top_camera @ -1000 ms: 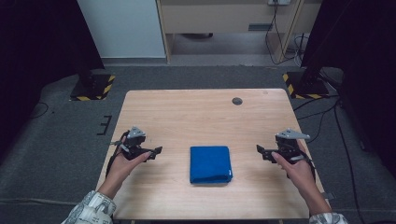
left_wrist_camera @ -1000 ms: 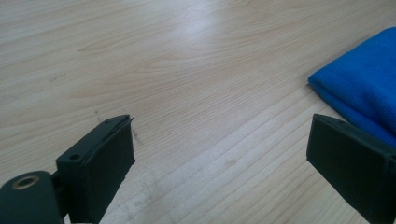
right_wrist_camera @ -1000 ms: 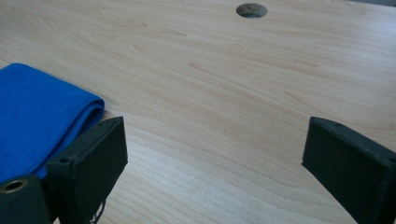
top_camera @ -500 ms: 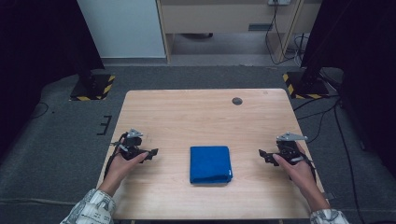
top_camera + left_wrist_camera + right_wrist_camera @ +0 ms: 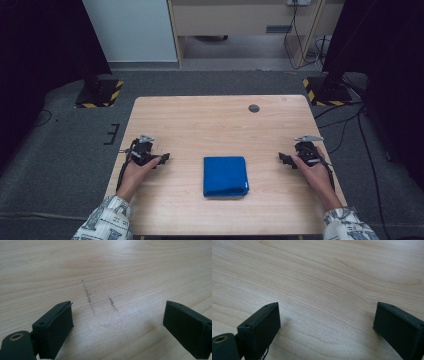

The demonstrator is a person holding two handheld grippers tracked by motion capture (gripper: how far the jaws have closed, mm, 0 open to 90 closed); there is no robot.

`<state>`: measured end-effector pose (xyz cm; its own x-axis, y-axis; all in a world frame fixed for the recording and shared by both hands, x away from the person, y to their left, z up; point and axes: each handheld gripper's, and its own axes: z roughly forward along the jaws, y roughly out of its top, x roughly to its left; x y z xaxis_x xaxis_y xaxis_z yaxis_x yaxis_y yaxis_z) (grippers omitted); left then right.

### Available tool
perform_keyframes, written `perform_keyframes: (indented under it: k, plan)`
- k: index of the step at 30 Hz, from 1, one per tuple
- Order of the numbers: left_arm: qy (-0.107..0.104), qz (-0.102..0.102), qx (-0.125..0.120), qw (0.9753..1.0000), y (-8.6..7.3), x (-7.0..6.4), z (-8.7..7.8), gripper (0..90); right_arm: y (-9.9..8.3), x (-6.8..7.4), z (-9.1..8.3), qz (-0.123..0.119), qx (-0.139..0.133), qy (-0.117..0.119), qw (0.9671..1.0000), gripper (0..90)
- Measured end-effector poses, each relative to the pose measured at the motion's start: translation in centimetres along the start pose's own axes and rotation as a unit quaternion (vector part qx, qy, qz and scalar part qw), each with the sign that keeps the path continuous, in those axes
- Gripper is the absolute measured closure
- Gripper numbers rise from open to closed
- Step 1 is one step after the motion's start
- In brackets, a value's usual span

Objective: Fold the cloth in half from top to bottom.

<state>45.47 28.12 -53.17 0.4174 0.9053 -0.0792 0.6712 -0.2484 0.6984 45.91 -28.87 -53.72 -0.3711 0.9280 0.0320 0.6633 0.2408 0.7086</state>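
I see one folded blue cloth (image 5: 225,176), a flat, roughly square pad with neat edges. It lies on the light wooden worktop (image 5: 210,125), centred toward the near edge, untouched.

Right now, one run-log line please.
left claw: open, empty | right claw: open, empty | folded blue cloth: flat between them, untouched | table

Pale wooden table (image 5: 200,120) mid-frame, small dark round disc (image 5: 254,108) upper right on it, yellow-black striped stand bases (image 5: 100,95) flanking.
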Motion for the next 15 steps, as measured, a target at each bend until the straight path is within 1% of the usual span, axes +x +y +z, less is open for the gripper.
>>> perform_keyframes:
  k: [1, 3, 5, 6, 7, 8, 9, 10, 12, 14, 15]
  plan:
    - [0.002, 0.000, -0.002, 1.0000, 0.0, 0.0, 0.1, 8.1, -0.1, 0.1, 0.1, -0.006, -0.004, -0.007, 1.0000, 7.1]
    - [0.010, 0.010, -0.005, 0.9999, 0.0, -0.2, 0.4, 7.6, 0.1, 0.2, 0.4, -0.006, -0.004, -0.016, 0.9999, 6.5]
    - [0.021, 0.035, -0.006, 0.9992, -0.2, -0.5, 0.6, 6.2, 0.3, 0.3, 0.6, -0.004, -0.004, -0.019, 0.9998, 5.4]
    - [0.025, 0.035, -0.004, 0.9991, -0.1, -0.8, 0.7, 4.5, 0.4, 0.5, 0.7, 0.001, -0.004, -0.025, 0.9997, 4.5]
    - [0.024, 0.036, -0.004, 0.9990, -0.1, -0.9, 0.8, 3.6, 0.5, 0.7, 0.9, 0.002, -0.003, -0.025, 0.9997, 4.5]
    - [0.023, 0.038, -0.003, 0.9990, -0.1, -1.0, 0.8, 3.5, 0.5, 0.9, 0.9, 0.001, -0.003, -0.023, 0.9997, 4.5]
    - [0.024, 0.036, -0.002, 0.9990, -0.1, -1.1, 0.8, 3.1, 0.6, 1.1, 1.0, -0.005, -0.003, -0.019, 0.9998, 3.9]
    - [0.024, 0.036, -0.002, 0.9991, -0.1, -1.1, 0.8, 2.8, 0.6, 1.3, 1.0, -0.004, 0.000, -0.017, 0.9998, 2.9]
    - [0.024, 0.036, -0.002, 0.9991, -0.1, -1.1, 0.8, 2.8, 0.5, 1.6, 1.0, 0.007, 0.002, -0.027, 0.9996, 0.4]
    - [0.025, 0.035, -0.002, 0.9991, -0.1, -1.1, 0.8, 2.6, 0.5, 1.7, 1.0, 0.015, 0.002, -0.037, 0.9992, 0.4]
    - [0.025, 0.034, -0.001, 0.9991, -0.1, -1.2, 0.8, 2.4, 0.4, 1.8, 0.9, 0.023, 0.002, -0.045, 0.9987, 0.4]
